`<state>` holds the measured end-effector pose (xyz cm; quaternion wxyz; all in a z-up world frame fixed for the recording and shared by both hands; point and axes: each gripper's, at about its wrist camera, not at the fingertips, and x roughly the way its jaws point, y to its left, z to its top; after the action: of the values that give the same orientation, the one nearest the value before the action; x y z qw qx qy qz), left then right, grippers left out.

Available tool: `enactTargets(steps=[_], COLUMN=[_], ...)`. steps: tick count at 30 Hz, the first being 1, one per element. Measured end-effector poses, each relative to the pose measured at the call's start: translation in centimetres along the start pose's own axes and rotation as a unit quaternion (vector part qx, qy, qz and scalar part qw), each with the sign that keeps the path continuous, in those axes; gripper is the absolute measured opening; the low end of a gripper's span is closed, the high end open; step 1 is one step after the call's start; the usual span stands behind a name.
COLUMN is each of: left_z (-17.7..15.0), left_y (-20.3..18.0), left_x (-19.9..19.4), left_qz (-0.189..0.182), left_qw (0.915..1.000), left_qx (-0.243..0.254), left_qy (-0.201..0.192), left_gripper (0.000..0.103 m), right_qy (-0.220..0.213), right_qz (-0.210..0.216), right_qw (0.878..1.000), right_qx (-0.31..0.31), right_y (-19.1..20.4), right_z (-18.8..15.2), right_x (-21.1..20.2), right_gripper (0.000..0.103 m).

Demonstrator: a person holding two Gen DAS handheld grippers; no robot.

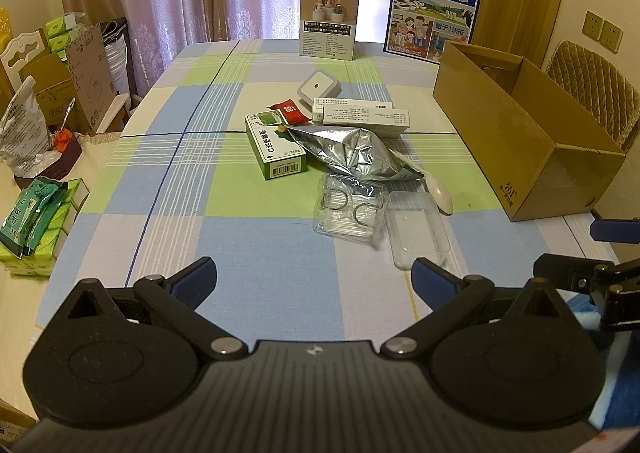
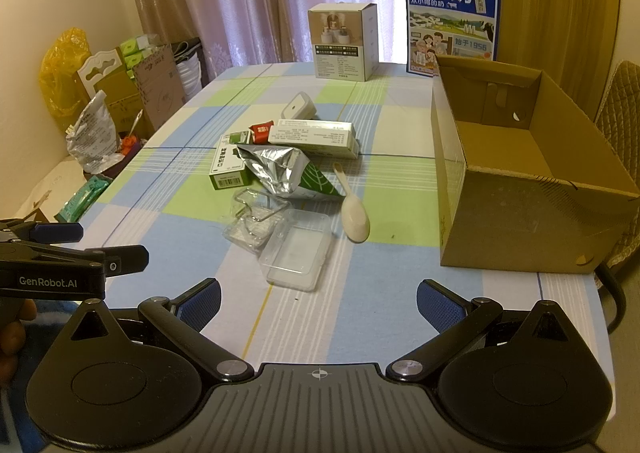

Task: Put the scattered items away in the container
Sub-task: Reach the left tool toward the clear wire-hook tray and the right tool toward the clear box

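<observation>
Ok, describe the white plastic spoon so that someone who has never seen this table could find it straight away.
Start at the open brown cardboard box on the right of the checked tablecloth. Left of it lies a heap of packets; the white plastic spoon lies at the heap's near right edge, beside the crumpled silver foil pouch. It is the only utensil, with a rounded bowl.

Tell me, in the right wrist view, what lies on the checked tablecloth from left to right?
Green rectangular medicine box → crumpled silver foil pouch → white plastic spoon → open brown cardboard box.
</observation>
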<state>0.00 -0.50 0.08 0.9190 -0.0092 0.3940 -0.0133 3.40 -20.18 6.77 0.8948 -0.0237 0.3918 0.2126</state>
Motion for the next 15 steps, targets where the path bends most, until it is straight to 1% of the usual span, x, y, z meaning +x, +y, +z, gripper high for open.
enactTargets(steps=[15], left_z=[0.08], left_y=[-0.01], left_x=[-0.01], left_qz=[-0.004], left_qw=[1.0000], left_qx=[-0.008], left_qy=[0.002], left_gripper=[0.102], right_qy=[0.001], right_qz=[0.001], right_qw=[1.000], right_qx=[-0.001], right_y=[-0.01], right_z=[-0.08], right_x=[0.18], right_gripper=[0.101])
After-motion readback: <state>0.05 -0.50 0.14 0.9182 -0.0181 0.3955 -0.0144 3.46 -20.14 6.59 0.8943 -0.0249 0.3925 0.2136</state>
